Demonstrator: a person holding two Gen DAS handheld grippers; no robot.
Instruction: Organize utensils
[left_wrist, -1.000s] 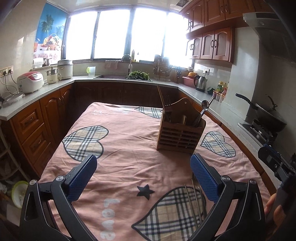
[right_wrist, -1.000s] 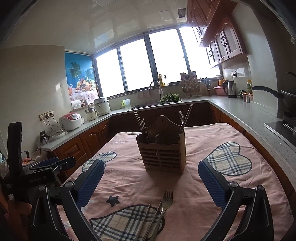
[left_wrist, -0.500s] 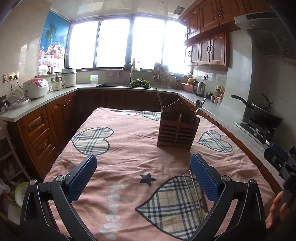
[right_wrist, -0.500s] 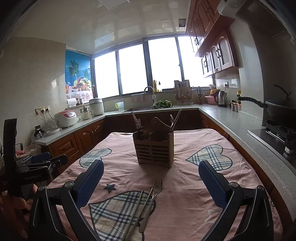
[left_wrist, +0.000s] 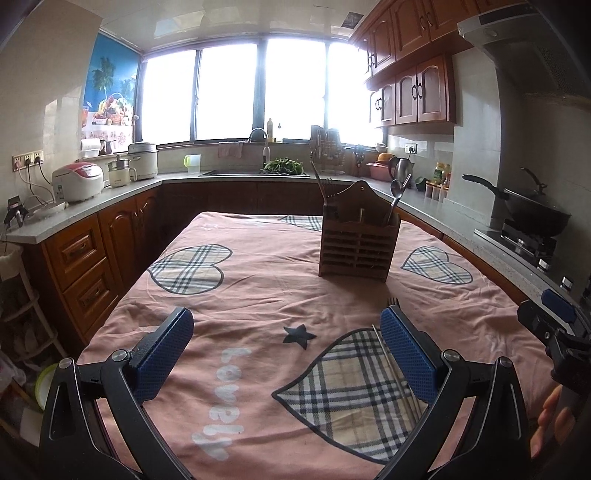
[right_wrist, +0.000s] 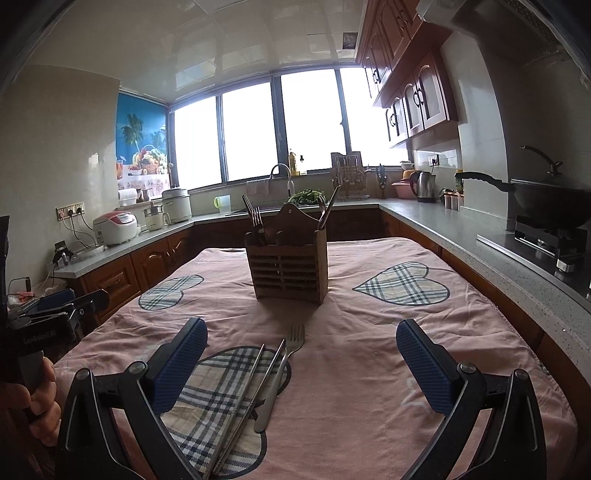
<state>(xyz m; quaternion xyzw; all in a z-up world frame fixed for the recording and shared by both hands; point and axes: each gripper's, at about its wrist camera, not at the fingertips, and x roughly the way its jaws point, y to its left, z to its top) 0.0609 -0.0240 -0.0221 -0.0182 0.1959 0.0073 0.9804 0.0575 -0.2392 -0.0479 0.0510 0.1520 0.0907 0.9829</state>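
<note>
A wooden utensil holder (left_wrist: 357, 246) stands on the pink tablecloth (left_wrist: 258, 295) and holds a fork, chopsticks and a spoon; it also shows in the right wrist view (right_wrist: 288, 264). A metal fork (right_wrist: 280, 373) and metal chopsticks (right_wrist: 243, 398) lie on a plaid heart patch in front of my right gripper (right_wrist: 301, 363). In the left wrist view the chopsticks (left_wrist: 391, 365) lie beside my right finger, which partly hides the fork (left_wrist: 393, 302). My left gripper (left_wrist: 286, 345) is open and empty above the cloth. My right gripper is open and empty too.
Counters run around the table: rice cookers (left_wrist: 79, 181) at the left, a sink (left_wrist: 255, 171) at the back, a kettle (left_wrist: 400, 168) and a wok on the stove (left_wrist: 532, 214) at the right. The other hand-held gripper shows at each view's edge (right_wrist: 40, 325).
Both grippers have drawn back and tilted up, so the holder looks farther away. The fork and chopsticks now lie more fully in the right wrist view. Both jaws stay open.
</note>
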